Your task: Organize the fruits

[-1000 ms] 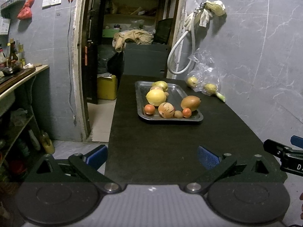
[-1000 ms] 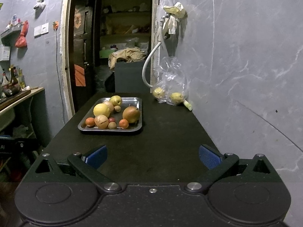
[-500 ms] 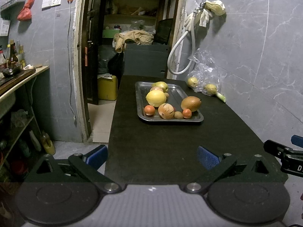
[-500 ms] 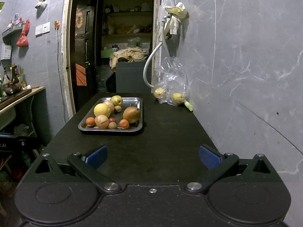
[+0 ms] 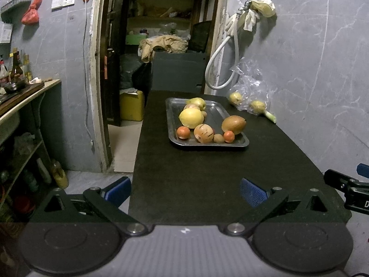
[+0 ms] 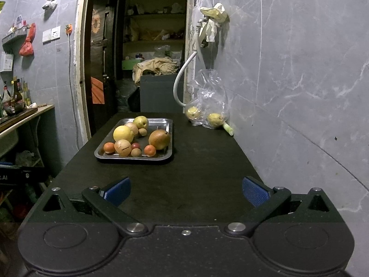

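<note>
Left wrist view: left gripper [image 5: 185,190] fingers spread wide, holding nothing, low over the near end of the black counter [image 5: 207,180]. Metal tray [image 5: 171,115] sits further back on the counter with mixed fruits [image 5: 191,117] in it. Clear plastic bag [image 5: 250,92] with two pears lies by the wall, apart from the tray.

Right wrist view: right gripper [image 6: 186,191] fingers also wide, empty, above the near counter [image 6: 207,161]. Tray [image 6: 167,128] ahead-left, fruits [image 6: 159,139] inside; bag [image 6: 211,101] ahead-right against the wall.

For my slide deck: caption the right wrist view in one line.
Open right gripper faces a metal tray of mixed fruit on a dark table, bagged fruit by the wall.
</note>
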### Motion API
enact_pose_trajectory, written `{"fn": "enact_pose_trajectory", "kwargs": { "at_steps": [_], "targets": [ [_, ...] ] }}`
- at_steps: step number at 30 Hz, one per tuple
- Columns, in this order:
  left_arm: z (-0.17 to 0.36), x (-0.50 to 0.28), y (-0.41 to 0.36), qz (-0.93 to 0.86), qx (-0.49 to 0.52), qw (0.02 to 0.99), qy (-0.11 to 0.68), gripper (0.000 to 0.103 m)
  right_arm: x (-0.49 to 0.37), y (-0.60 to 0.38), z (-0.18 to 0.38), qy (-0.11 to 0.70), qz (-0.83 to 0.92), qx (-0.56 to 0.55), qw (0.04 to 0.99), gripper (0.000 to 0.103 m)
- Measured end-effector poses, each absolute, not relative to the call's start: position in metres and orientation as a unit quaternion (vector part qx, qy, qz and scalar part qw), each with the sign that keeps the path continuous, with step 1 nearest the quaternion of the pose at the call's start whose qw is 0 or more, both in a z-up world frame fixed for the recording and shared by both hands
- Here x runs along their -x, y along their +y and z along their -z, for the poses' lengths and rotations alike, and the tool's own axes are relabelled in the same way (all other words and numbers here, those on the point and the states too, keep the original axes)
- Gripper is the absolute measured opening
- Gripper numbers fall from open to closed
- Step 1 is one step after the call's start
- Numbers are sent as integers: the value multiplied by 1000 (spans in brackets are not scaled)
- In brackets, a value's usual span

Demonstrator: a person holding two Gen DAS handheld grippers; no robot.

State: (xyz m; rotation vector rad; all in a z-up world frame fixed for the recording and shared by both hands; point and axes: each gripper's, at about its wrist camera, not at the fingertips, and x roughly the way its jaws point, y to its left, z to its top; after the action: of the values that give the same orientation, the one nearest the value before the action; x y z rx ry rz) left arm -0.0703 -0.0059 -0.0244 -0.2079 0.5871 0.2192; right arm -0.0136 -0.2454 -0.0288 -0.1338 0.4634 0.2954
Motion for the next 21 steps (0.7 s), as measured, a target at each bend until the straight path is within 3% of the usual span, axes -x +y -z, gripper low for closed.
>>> {"fn": "enact_pose_trajectory", "kwargs": {
  "at_steps": [21],
  "targets": [
    [26,72,-3,-107,100,946,288,103,14,-246,29,231,-145,71,959,102]
  ]
}}
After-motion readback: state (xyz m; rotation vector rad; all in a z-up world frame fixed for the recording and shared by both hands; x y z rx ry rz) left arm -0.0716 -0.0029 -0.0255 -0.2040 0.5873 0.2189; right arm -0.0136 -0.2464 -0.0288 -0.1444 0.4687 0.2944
